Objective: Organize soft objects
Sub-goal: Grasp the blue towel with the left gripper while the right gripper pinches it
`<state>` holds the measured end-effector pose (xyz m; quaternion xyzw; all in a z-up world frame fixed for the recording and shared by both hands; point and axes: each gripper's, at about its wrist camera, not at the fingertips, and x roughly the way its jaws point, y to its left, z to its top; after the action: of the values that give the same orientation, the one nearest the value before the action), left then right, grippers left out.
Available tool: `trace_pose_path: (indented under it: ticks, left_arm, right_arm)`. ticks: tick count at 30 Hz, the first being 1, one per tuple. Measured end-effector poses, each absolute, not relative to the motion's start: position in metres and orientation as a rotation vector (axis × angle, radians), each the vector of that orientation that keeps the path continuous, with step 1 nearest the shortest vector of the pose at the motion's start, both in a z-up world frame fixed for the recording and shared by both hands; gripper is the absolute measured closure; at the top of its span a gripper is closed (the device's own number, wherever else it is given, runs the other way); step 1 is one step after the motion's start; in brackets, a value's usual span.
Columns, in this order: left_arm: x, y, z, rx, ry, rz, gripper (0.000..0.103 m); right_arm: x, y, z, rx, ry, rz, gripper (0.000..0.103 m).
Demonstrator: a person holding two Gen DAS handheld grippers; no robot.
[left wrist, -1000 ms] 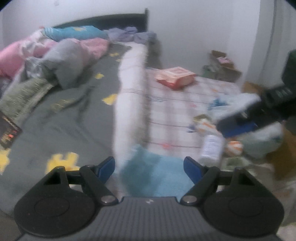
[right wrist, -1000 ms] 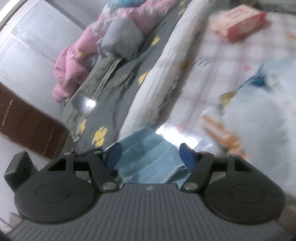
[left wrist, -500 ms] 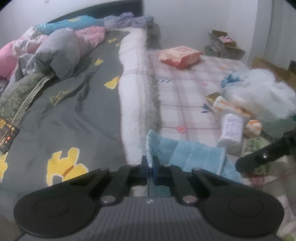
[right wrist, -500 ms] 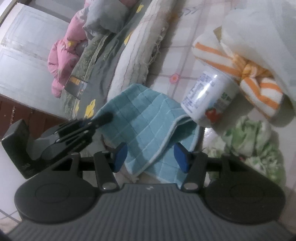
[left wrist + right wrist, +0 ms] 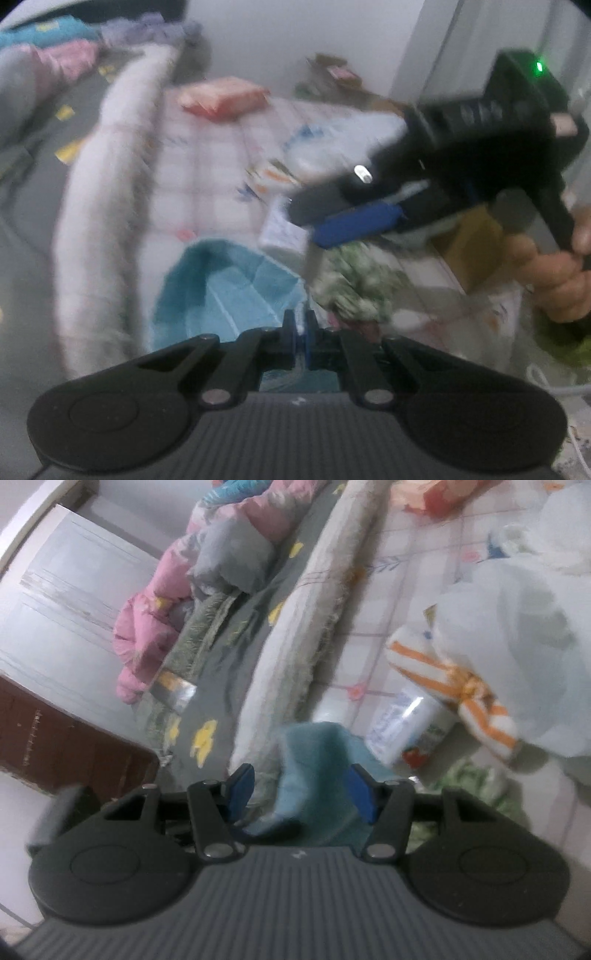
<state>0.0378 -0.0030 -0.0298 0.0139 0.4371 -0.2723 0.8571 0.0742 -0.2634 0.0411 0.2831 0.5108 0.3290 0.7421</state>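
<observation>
The left hand-held gripper (image 5: 300, 334) has its blue pads pressed together on an edge of the blue towel (image 5: 225, 291), which is pinched between them at 6 o'clock of the left wrist view. The rest of the towel spreads up and to the left from the pads and lies on the checked sheet (image 5: 207, 177). In the right wrist view the same towel (image 5: 314, 771) rises in a fold between the two fingers of the right hand-held gripper (image 5: 301, 790). These fingers stand apart, and I cannot tell if they touch the cloth.

Seen from the left wrist camera, the right hand-held gripper (image 5: 373, 218) is at 2 o'clock, above a green patterned cloth (image 5: 354, 284) that lies just beside the towel. The person's hand (image 5: 561, 273) holds its handle at 3 o'clock.

From the right wrist camera, a white bottle (image 5: 410, 727) lies at 1 o'clock, near the towel. An orange striped cloth (image 5: 454, 679) is just behind it, under a white plastic bag (image 5: 517, 627). A grey blanket with yellow shapes (image 5: 229, 653) covers the bed at 11 o'clock. The left wrist view is much blurred.
</observation>
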Motion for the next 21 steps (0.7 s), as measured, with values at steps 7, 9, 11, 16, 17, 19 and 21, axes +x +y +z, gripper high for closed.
trace_pose_path:
  ticks: [7, 9, 11, 16, 17, 19, 21]
  left_arm:
    - [0.037, -0.008, -0.052, 0.031, 0.978, -0.589, 0.096]
    - [0.035, -0.002, -0.054, 0.023, 0.990, -0.594, 0.086]
    - [0.033, 0.002, -0.052, 0.034, 0.988, -0.591, 0.072]
    - [0.029, 0.016, -0.038, 0.069, 0.953, -0.563, 0.059]
    - [0.030, 0.020, -0.035, 0.073, 0.944, -0.550, 0.055]
    - [0.034, 0.025, -0.031, 0.093, 0.916, -0.512, 0.045]
    - [0.041, 0.026, -0.029, 0.139, 0.893, -0.457, 0.039]
  right_arm:
    - [0.080, -0.231, 0.018, 0.568, 1.224, 0.767, 0.050]
    - [0.081, -0.226, 0.007, 0.534, 1.262, 0.741, 0.052]
    - [0.083, -0.224, -0.006, 0.510, 1.298, 0.713, 0.053]
    - [0.084, -0.230, -0.019, 0.514, 1.331, 0.696, 0.059]
    - [0.084, -0.231, -0.019, 0.512, 1.331, 0.695, 0.059]
    - [0.083, -0.232, -0.019, 0.510, 1.334, 0.697, 0.060]
    - [0.082, -0.234, -0.020, 0.510, 1.337, 0.697, 0.060]
